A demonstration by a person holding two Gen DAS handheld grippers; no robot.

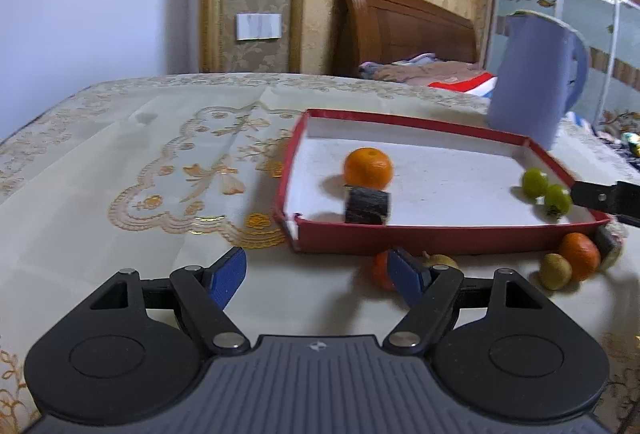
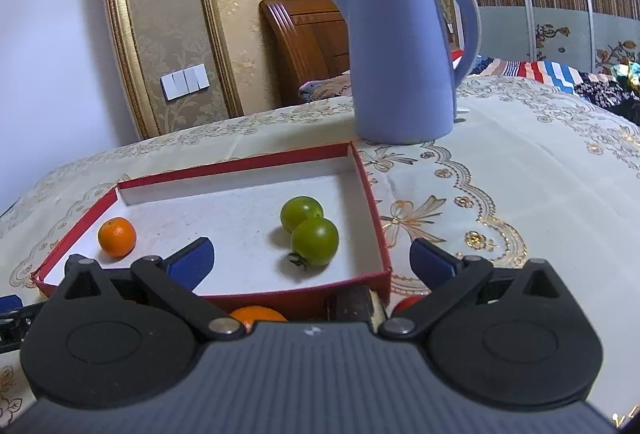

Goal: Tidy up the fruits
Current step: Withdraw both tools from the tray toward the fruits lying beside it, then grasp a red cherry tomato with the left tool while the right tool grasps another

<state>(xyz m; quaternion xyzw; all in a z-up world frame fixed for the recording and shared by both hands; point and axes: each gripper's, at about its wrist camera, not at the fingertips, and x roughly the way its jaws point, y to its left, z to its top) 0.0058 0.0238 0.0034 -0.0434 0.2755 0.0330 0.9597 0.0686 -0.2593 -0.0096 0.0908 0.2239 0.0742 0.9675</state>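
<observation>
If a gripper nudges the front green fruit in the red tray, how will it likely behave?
The front green fruit looks round and smooth, so it would probably roll. It touches the other green fruit, likely bumping it. The red tray wall should stop both.

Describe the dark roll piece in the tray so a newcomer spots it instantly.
Find the red tray with a white floor, in front of the blue kettle. The dark roll piece stands just inside its near wall, before an orange. It's the tray's only dark, blocky item.

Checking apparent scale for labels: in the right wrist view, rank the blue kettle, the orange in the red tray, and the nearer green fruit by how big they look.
1. Blue kettle, by far largest.
2. Nearer green fruit.
3. Orange, slightly smaller; it sits about as near, so unsure.
</observation>
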